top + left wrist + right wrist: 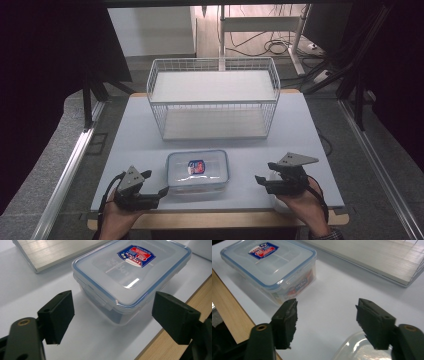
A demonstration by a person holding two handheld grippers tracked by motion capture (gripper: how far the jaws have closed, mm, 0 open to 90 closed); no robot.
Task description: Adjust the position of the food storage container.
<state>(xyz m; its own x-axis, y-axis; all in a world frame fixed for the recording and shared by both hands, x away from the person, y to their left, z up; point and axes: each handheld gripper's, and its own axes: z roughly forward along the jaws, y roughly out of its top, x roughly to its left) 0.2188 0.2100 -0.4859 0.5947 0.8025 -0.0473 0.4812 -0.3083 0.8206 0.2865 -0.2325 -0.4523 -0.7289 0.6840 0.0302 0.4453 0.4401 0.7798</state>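
While lying shut on the table (300, 125) just in front of the wire basket (214, 97), lidded box (197, 172) flanked: left gripper (155, 185) just beside its left end, jaws wide, empty; right gripper (264, 172) farther right, jaws wide, empty.

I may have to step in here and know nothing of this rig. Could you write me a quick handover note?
Left gripper: open, empty, beside the box's near left corner.
Right gripper: open, empty, to the box's right, above a clear tub.
Box: lid on, at the table's near edge. Wire basket stands behind it.
Done: nothing gripped yet.
Left: probably grip the box and lift it; where it goes is unclear.
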